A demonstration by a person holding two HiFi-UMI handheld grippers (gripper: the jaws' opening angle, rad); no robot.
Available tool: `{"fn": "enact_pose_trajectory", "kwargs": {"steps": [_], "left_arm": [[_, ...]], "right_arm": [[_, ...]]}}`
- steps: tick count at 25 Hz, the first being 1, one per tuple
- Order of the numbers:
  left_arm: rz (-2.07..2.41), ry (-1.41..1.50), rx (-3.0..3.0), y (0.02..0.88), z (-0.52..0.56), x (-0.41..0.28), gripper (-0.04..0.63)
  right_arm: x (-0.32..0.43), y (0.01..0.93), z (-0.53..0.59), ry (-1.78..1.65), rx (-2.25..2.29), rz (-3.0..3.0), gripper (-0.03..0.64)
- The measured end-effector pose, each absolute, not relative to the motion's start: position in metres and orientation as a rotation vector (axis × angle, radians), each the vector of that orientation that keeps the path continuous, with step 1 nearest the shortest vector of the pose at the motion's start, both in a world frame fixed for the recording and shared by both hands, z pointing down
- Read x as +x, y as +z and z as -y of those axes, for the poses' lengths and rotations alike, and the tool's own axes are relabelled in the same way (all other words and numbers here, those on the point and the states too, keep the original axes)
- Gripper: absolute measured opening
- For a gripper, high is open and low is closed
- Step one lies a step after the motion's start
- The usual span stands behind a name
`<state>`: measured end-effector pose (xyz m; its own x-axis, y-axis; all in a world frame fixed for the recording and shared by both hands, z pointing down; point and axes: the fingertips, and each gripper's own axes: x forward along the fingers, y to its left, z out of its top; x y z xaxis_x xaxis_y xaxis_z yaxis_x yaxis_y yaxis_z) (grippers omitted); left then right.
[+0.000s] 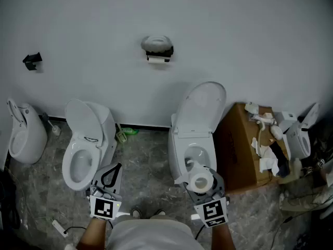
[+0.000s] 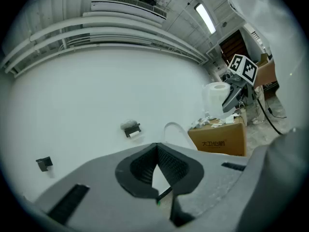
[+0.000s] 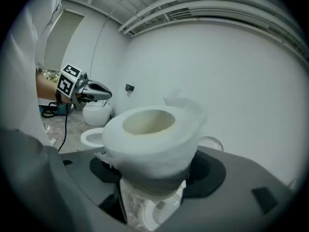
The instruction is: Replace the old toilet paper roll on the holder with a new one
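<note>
My right gripper point(image 1: 202, 184) is shut on a full white toilet paper roll point(image 1: 201, 182), held upright with its core hole facing up; the roll point(image 3: 152, 137) fills the right gripper view between the jaws. High on the white wall hangs the holder point(image 1: 157, 50) with a small remnant of paper under its grey cover, also seen as the holder point(image 2: 131, 129) in the left gripper view, well away from both grippers. My left gripper point(image 1: 107, 177) is shut with nothing in it, low at the left in front of a toilet. The new roll point(image 2: 215, 97) shows in the left gripper view.
Two white toilets point(image 1: 86, 142) point(image 1: 196, 134) stand against the wall, another fixture point(image 1: 23, 132) at far left. A brown cardboard box point(image 1: 244, 147) with paper scraps on top sits at the right, next to more clutter. A small black bracket point(image 1: 32, 60) is on the wall.
</note>
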<state>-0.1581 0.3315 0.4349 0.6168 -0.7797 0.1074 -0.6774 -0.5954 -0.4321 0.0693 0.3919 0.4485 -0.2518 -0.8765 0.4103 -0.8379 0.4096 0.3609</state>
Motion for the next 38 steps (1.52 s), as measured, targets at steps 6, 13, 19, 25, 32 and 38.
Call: {"fn": "enact_pose_trajectory", "kwargs": {"steps": [6, 13, 19, 25, 32, 38], "left_arm": [[-1.175, -0.392, -2.499, 0.434, -0.329, -0.161, 0.006], [-1.193, -0.392, -2.502, 0.436, -0.327, -0.162, 0.006], [-1.212, -0.383, -2.5, 0.436, -0.327, -0.156, 0.006], [-1.248, -0.357, -2.479, 0.431, -0.321, -0.147, 0.006], [-1.251, -0.337, -2.433, 0.417, -0.313, -0.124, 0.14], [-1.243, -0.395, -2.364, 0.41, -0.3, -0.108, 0.336]], "right_arm": [[0.062, 0.448, -0.388, -0.087, 1.441, 2.131, 0.333], [0.056, 0.441, -0.384, -0.033, 1.443, 2.244, 0.333], [0.06, 0.443, -0.382, -0.031, 1.423, 2.265, 0.333], [0.074, 0.44, -0.377, -0.038, 1.411, 2.286, 0.333], [0.097, 0.439, -0.37, -0.032, 1.404, 2.323, 0.333], [0.109, 0.443, -0.361, -0.042, 1.379, 2.364, 0.333]]}}
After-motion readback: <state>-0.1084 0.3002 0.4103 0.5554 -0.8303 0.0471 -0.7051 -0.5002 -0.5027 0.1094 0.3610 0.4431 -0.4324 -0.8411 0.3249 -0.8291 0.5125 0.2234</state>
